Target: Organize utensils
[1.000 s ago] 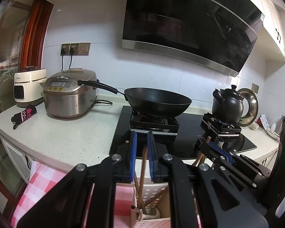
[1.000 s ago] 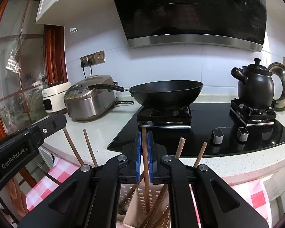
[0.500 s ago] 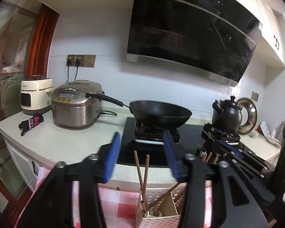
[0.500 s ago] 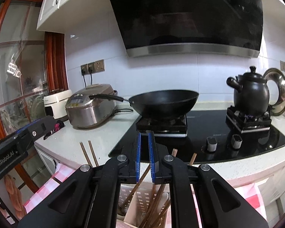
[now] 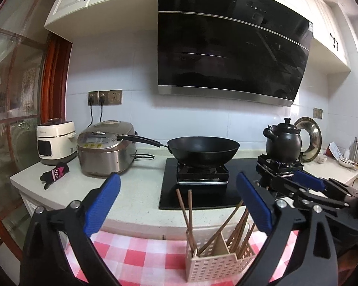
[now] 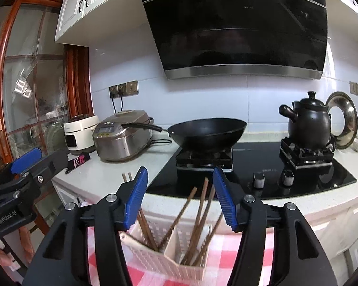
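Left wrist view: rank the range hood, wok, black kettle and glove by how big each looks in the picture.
1. range hood
2. wok
3. black kettle
4. glove

This is apparent size only; the fisheye stretches things, so true sizes may differ.

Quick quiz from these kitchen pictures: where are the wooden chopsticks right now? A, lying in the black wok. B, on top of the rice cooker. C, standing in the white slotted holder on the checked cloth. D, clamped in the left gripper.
C: the chopsticks stand loose in the white slotted holder on the checked cloth, no blue pad pressing on them.
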Available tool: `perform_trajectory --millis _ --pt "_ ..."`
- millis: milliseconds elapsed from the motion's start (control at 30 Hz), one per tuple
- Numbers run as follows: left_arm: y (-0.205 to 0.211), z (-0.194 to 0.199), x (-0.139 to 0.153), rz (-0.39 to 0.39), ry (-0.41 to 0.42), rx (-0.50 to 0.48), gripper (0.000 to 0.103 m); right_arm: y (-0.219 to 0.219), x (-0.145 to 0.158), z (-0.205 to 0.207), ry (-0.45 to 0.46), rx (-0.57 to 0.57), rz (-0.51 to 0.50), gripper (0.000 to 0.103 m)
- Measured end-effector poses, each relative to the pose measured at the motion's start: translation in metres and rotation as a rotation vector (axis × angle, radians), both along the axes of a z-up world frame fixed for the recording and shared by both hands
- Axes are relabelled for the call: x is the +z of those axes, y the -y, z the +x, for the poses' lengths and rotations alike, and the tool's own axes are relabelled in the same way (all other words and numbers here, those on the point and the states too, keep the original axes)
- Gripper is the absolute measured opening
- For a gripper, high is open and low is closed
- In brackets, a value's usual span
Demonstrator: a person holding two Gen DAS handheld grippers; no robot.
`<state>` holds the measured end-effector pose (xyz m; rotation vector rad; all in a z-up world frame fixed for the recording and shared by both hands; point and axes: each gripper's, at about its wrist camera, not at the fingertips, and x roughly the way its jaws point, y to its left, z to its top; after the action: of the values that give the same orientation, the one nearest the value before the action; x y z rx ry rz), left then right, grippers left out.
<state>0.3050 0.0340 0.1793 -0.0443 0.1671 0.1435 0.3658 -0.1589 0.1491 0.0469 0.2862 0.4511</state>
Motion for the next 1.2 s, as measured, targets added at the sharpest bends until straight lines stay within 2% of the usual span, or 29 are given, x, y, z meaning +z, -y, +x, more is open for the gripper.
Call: perform_trajectory --millis 267,633,933,1200 --pt "-0.01 -0.029 -0.024 0.001 -0.025 0.002 0.098 0.019 -0.022 -0.027 -0.019 0.017 -0.016 0.065" --pt "-0.008 -0.061 -0.063 0.036 -0.086 -0.064 0.098 0.033 -0.049 -0.065 -0.07 0.066 -0.036 0.074" --pt "-0.005 -0.085 -0.08 0.01 -0.13 -0.115 0.098 0.039 -0.07 -0.086 -0.119 0.08 -0.032 0.077" --pt "-0.004 -0.084 -0.1 -0.02 -0.186 -0.141 0.098 0.04 -0.087 -0.1 -0.135 0.084 -0.051 0.077"
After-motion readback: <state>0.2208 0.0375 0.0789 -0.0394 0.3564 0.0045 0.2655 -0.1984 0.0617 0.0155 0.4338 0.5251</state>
